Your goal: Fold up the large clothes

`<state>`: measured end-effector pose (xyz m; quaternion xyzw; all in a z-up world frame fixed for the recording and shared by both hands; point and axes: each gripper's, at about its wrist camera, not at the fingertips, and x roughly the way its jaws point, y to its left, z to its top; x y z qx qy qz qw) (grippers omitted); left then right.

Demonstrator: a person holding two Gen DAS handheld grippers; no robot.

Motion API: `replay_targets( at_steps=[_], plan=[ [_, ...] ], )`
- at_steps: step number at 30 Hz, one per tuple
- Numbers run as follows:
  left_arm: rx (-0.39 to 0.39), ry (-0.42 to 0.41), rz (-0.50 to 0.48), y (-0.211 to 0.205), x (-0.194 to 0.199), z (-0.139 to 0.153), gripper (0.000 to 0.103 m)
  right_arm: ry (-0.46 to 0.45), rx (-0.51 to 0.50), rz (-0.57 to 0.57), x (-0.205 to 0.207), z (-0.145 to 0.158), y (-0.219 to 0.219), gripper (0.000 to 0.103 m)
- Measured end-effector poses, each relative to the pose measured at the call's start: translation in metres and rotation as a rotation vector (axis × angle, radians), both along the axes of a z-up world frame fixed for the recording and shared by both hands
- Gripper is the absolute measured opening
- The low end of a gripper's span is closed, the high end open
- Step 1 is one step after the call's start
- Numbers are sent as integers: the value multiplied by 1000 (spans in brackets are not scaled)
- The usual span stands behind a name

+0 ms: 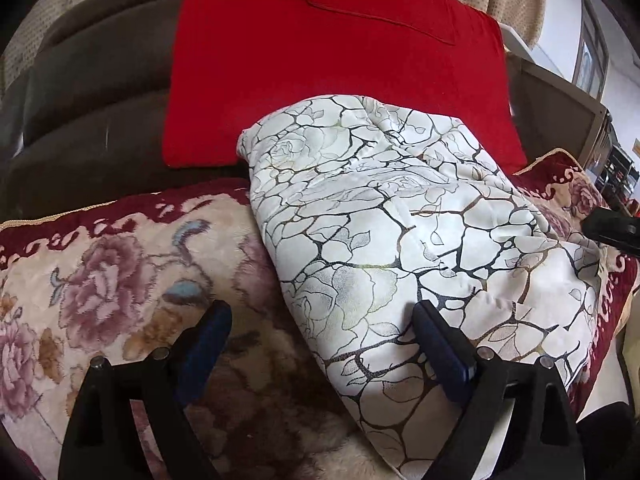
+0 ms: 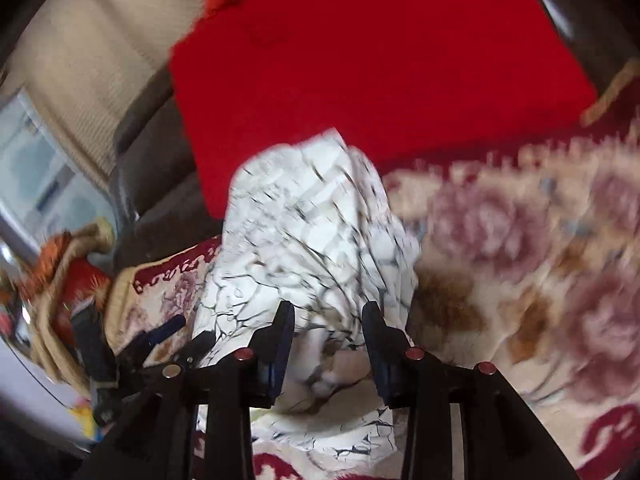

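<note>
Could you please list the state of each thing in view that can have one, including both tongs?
White patterned garment: folded into a rumpled bundle, lying on the floral blanket.
Left tongs: open, one finger over the garment's edge, gripping nothing.
Right tongs: open, cloth between the fingers, not clamped.
Red cushion: propped upright behind the garment.
Floral blanket: spread flat.

home living room | brown sofa (image 1: 92,92) | red cushion (image 1: 332,72) | floral seat cover (image 1: 120,280)

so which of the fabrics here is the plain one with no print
The red cushion propped against the sofa back: solid red, while the white garment has dark vein-like lines and the seat cover has flowers.
</note>
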<state>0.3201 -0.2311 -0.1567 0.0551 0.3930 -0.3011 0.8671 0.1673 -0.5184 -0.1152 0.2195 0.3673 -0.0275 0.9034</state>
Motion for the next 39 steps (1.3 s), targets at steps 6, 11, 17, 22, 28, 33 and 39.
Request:
replay_targets(
  at_steps=[6, 11, 17, 22, 28, 33, 39],
  plan=[
    [46, -12, 5, -11, -7, -8, 94, 245, -58, 7, 16, -59, 8, 35],
    [84, -58, 21, -10, -19, 0, 94, 206, -65, -3, 5, -59, 10, 35],
    [80, -46, 32, -9, -19, 3, 95, 116, -94, -9, -4, -11, 23, 37],
    [84, -49, 33, -10, -20, 5, 95, 95, -141, 26, 4, -9, 36, 37],
    [98, -60, 37, -11, -18, 5, 96, 196, -78, 32, 15, -55, 24, 38],
    [96, -82, 75, -8, -17, 17, 96, 124, -48, 44, 19, -21, 16, 38],
    [66, -111, 167, 0, -9, 28, 96, -9, -72, -10, 55, 12, 4, 40]
  ],
)
